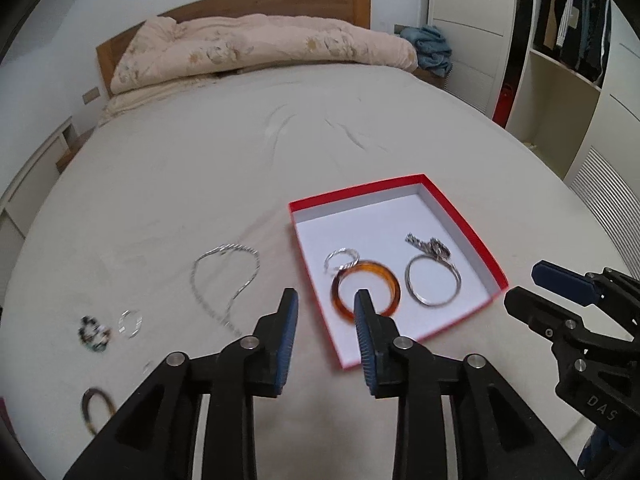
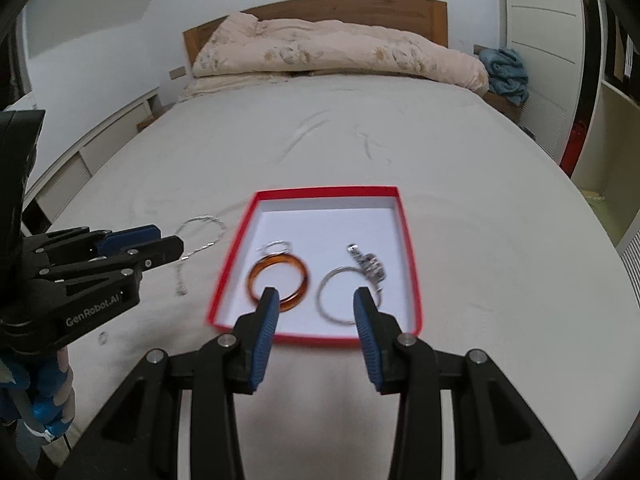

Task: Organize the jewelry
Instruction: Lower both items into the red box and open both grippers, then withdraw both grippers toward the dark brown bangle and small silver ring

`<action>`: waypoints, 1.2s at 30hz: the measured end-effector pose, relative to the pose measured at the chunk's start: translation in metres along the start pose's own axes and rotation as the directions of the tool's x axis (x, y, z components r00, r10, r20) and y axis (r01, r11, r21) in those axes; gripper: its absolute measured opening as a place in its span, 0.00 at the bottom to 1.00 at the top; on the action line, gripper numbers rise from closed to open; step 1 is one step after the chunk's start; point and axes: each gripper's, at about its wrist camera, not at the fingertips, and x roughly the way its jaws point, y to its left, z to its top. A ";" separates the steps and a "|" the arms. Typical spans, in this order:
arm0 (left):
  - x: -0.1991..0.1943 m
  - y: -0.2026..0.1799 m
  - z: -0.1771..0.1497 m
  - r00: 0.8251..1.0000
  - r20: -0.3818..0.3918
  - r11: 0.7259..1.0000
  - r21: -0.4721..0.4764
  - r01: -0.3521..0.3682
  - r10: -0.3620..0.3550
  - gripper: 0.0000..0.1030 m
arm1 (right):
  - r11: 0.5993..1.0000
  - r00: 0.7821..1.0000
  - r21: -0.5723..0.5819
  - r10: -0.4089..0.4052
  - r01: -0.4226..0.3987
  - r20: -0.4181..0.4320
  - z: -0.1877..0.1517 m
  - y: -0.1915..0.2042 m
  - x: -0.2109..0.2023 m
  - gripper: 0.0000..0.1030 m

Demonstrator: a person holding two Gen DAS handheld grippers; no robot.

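Left wrist view: left gripper has jaws spread partway, nothing between the pads, hovering above the near-left edge of the red box; its right-hand finger overlaps the amber bangle in the picture only, no contact apparent. Right gripper likewise spread and empty, raised over the box's near rim. Box sits on the bed sheet w/ its white floor up, so it serves as the collection tray: inside lie the amber bangle, a small silver ring touching its far edge, a silver bangle beside it, and a sparkly silver piece at the silver bangle's far side. Judgement: both tools stand clear of the box b/c the pieces in it are already placed; remaining items are outside, to the left on the sheet, i.e. silver chain necklace, small silver ring on the sheet, dark beaded piece, dark bangle. Hard to make out: the sparkly piece is blurred, could be a brooch, charm or folded chain, cannot tell which. Beaded piece is smeared; type unclear. Dark bangle is partly covered by the left gripper's body. Right wrist view cuts off the items far left; only the necklace and one small ring show there. Amber bangle's near arc is hidden behind a finger in both views.
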 end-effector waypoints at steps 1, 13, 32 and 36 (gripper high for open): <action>-0.009 0.002 -0.005 1.000 0.004 1.000 -0.004 -0.006 0.006 0.34 | 1.000 1.000 -0.001 0.003 -0.003 0.003 -0.002 0.004 -0.007 0.36; -0.105 0.038 -0.062 0.995 0.052 0.996 -0.049 -0.080 0.083 0.47 | 0.999 0.998 0.020 0.033 -0.034 0.046 -0.032 0.054 -0.082 0.36; -0.208 0.060 -0.130 0.969 0.145 0.976 -0.114 -0.185 0.201 0.57 | 0.995 0.991 -0.085 0.062 -0.052 0.119 -0.073 0.134 -0.158 0.51; -0.220 0.062 -0.139 0.964 0.157 0.973 -0.121 -0.195 0.213 0.57 | 0.994 0.989 -0.096 0.066 -0.054 0.132 -0.078 0.142 -0.170 0.51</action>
